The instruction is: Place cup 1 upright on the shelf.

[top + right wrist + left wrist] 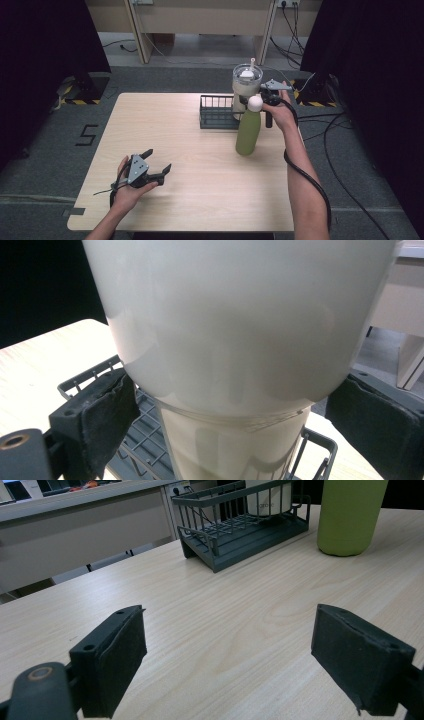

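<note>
Pale wood is making up the table (190,200), which is carrying 1 dark wire rack (216,114), 1 translucent white cup (247,86) and 1 green bottle (248,131) with a white cap. The cup is standing in the right end of the rack, near the table's far edge, and the bottle is standing upright on the wood just in front of the rack, close to the right edge. 2 grippers are working here. The right gripper (262,97) is reaching in at the cup from the right, and in the right gripper view its 2 black pads are flanking the cup (235,340) with the jaws spread; the cup's wide upper part is bulging between them, and the pads are sitting apart from the narrower lower wall, not pressing on it. The left gripper (157,162) is resting low near the front left of the table, jaws released and holding nothing, with bare wood lying wide between it and the rack (240,527).
</note>
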`<state>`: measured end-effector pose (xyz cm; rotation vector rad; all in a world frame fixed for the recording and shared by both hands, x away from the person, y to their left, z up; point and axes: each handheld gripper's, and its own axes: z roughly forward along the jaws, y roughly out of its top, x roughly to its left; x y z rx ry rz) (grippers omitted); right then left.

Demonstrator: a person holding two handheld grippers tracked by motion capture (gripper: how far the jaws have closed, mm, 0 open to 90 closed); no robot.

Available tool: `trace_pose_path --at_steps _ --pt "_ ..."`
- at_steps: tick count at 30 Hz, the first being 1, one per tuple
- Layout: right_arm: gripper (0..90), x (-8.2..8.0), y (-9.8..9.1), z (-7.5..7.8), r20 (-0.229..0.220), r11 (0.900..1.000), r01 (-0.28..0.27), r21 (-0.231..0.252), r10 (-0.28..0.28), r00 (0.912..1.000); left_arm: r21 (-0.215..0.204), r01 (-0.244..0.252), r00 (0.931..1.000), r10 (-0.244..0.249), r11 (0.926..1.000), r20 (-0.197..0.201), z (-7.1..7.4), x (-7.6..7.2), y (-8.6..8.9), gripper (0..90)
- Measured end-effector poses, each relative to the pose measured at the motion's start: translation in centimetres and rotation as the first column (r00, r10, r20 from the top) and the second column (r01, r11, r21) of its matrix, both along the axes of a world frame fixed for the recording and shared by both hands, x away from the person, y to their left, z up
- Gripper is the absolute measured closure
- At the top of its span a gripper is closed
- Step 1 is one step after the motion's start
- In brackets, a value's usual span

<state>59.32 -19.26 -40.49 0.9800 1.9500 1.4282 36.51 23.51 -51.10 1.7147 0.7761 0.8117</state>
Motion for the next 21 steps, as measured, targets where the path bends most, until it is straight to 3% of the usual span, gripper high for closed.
trace_pose_path --at_steps 21 --pt "10.0 -0.51 -0.85 -0.22 -0.01 0.9996 0.002 0.028 -0.002 0.9999 0.001 0.002 1.0 -0.002 1.0 0.006 0.09 -0.05 -0.02 13.5"
